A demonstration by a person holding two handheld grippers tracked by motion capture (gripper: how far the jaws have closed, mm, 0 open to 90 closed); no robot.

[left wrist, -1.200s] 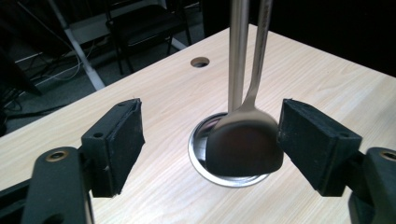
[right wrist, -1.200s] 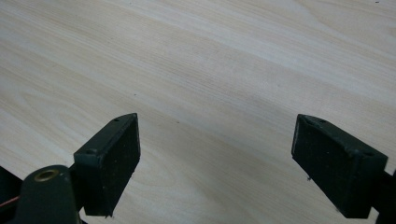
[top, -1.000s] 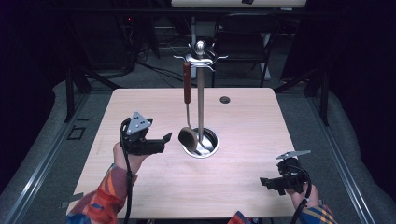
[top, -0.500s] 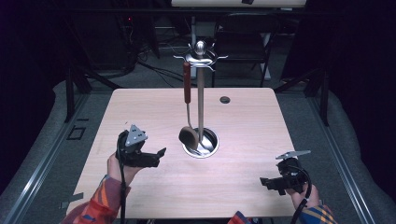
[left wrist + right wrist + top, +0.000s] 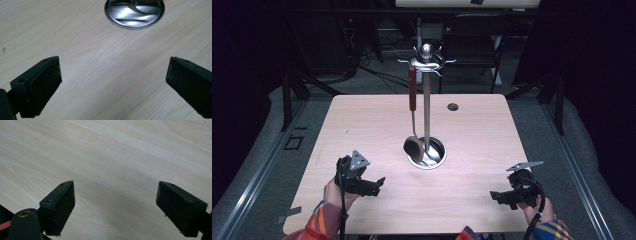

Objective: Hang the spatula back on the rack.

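**Ladle hanging on the stand, both hands waiting empty**

I am looking down on the ladle (image 5: 413,120), which is hanging by the top of its reddish-brown handle from a hook of the metal stand (image 5: 426,90) at the middle of the tabletop (image 5: 482,130); its dark bowl is dangling just above the stand's round shiny base (image 5: 134,12). I am holding the left gripper (image 5: 371,185) low over the wood, near the base but apart from it, its jaws having just been opening and now standing wide with nothing between them. I am keeping the right gripper (image 5: 501,196) near the front right corner, jaws likewise wide apart and empty.

I am judging the ladle to be stiff and fairly light, with a thin metal shank that may slip; the thicker handle looks the surer place to grip. Hanging free, it will probably swing when touched, and the tall stand could tip if pulled sideways.

I am reading no brand, label or writing anywhere.
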